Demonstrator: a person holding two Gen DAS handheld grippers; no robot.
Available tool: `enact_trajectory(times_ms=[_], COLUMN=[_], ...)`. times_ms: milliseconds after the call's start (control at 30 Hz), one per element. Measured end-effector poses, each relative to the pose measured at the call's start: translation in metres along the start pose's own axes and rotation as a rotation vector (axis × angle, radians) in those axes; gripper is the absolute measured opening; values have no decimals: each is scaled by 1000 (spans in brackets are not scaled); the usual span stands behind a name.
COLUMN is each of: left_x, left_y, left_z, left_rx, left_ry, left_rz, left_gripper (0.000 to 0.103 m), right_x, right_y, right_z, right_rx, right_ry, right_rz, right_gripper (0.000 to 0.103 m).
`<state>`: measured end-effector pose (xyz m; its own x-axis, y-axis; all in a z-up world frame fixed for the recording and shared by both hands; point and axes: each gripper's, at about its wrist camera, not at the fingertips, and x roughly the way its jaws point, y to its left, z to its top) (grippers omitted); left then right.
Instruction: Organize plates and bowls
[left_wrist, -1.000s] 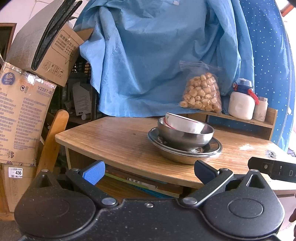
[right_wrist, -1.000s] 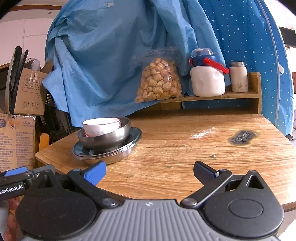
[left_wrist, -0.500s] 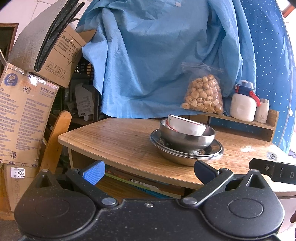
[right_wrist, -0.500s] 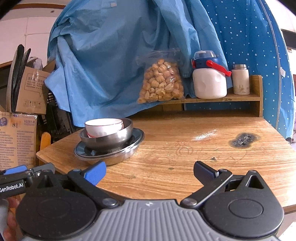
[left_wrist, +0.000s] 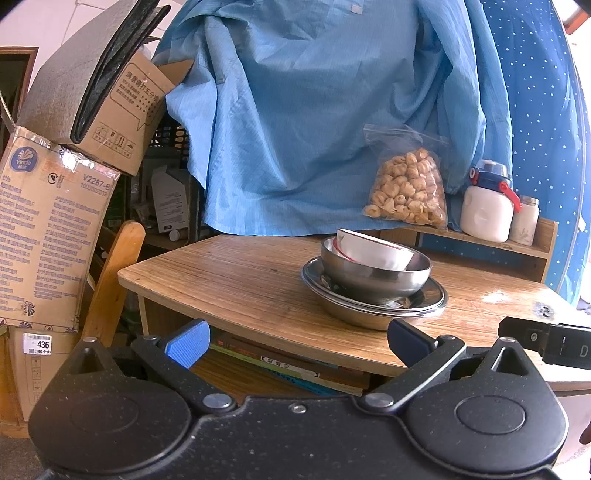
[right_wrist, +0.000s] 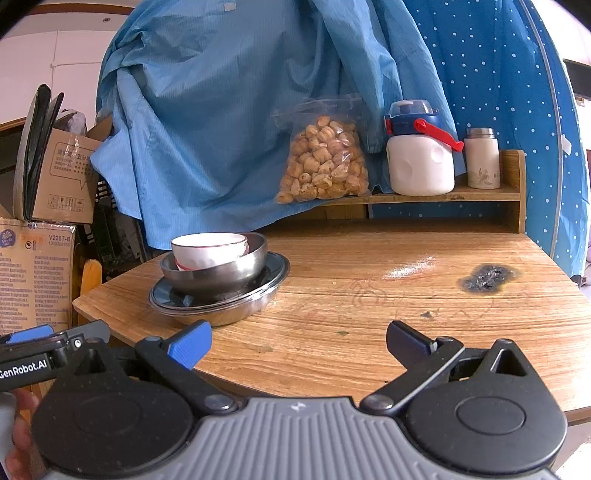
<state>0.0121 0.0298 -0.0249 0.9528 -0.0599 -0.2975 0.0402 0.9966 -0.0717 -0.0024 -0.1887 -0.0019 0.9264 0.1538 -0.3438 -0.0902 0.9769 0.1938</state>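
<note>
A white bowl with a red rim line (left_wrist: 373, 251) (right_wrist: 208, 249) sits tilted inside a steel bowl (left_wrist: 376, 278) (right_wrist: 218, 273), which stands in a steel plate (left_wrist: 373, 306) (right_wrist: 221, 304) on the wooden table (left_wrist: 240, 280) (right_wrist: 369, 302). My left gripper (left_wrist: 295, 341) is open and empty, short of the table's near-left edge, the stack ahead and slightly right. My right gripper (right_wrist: 299, 341) is open and empty over the table's front edge, the stack ahead to its left. The left gripper also shows at the left edge of the right wrist view (right_wrist: 40, 350).
A bag of snacks (right_wrist: 323, 155), a white bottle with a red handle (right_wrist: 421, 155) and a small flask (right_wrist: 482, 158) stand on a low shelf at the back. Blue cloth hangs behind. Cardboard boxes (left_wrist: 51, 229) and a wooden chair back (left_wrist: 114, 277) stand left of the table. Books lie under the table.
Both grippers have drifted slightly, so the stack sits a little differently in each view. Both stay open and the dishes have not moved.
</note>
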Motion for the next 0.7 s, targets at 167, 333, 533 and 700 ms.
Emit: enact_trajectory(times_ms=[167, 333, 533, 700], left_x=[0, 0, -1, -1], left_y=[0, 1, 2, 2], left_z=[0, 0, 0, 0], left_rx=[0, -1, -1, -1], left_ry=[0, 0, 0, 1], left_rz=[1, 1, 2, 2], left_gripper=[102, 102, 102, 102], right_x=[0, 0, -1, 0], right_y=[0, 1, 1, 2], right_z=[0, 1, 1, 1], right_rx=[-1, -2, -3, -7], right_ry=[4, 3, 3, 6], right_rz=[1, 2, 2, 3], right_gripper=[103, 103, 103, 103])
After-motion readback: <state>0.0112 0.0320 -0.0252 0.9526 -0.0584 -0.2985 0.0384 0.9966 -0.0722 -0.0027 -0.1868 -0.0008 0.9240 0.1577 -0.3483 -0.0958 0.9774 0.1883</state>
